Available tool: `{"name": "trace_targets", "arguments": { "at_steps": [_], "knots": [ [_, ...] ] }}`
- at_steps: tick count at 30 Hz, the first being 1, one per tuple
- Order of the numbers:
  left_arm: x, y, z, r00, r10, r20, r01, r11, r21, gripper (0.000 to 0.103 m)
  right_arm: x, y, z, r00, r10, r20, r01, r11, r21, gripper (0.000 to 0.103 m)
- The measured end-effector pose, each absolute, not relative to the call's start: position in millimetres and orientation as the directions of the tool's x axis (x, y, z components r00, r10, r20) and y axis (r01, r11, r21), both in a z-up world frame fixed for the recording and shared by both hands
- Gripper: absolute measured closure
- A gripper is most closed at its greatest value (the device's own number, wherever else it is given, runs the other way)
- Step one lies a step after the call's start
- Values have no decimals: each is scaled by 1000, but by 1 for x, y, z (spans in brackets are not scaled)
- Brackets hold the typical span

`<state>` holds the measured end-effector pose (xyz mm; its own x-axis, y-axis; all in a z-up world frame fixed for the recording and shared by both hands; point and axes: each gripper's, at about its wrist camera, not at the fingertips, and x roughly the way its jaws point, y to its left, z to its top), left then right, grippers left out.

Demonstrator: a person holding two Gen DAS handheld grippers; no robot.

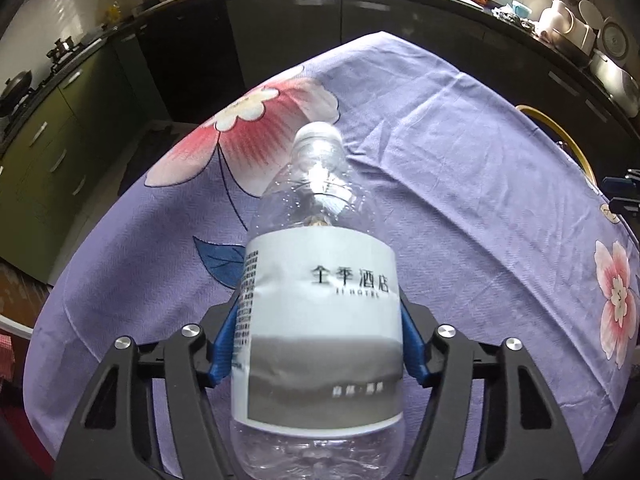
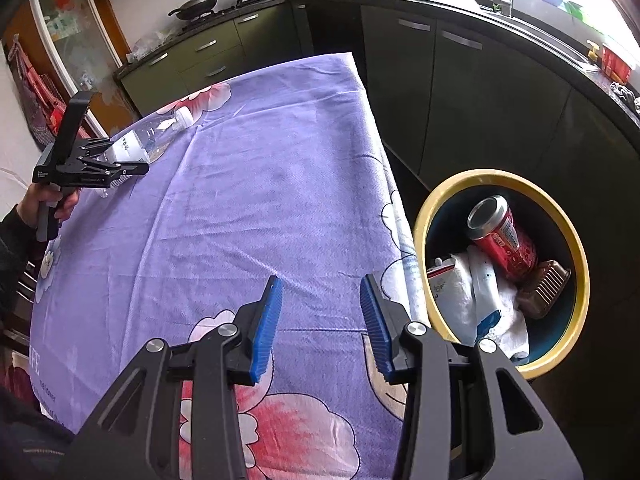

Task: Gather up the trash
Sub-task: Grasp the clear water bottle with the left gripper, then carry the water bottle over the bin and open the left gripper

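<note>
The bottle (image 1: 320, 320) label reads "全季酒店" and "JI HOTEL".

- Tablecloth (image 2: 260, 184): purple with pink flowers
- Bin (image 2: 576, 248): yellow rim, dark teal inside
- Can (image 2: 504, 240): red
- Water bottle (image 1: 320, 312): clear, white-and-grey label

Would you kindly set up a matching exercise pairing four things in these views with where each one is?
Things:
1. plastic bottle
2. red can
3. bin
4. black pan

Places:
A. on the far counter by the stove
B. beside the table edge, on the right in the right wrist view
C. between the blue pads of the left gripper, lying on the purple tablecloth
D. inside the yellow-rimmed container

Pairs: 1-C, 2-D, 3-B, 4-A
</note>
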<state>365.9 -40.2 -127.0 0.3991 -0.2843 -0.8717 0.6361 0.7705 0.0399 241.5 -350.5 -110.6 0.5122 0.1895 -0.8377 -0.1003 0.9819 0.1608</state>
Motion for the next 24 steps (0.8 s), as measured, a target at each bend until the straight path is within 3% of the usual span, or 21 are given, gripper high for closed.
{"name": "trace_targets", "arguments": {
  "at_steps": [16,24],
  "knots": [
    [286,-80,-79,461,-321,-827,655,753,72,40,199,-374,-93,568,216,-794,-102,976,193,62],
    [240,-144,-49,442,-364,-820,703,708,66,40,155,-416,-77,625,162,-764,-42,984,174,62]
  ]
}}
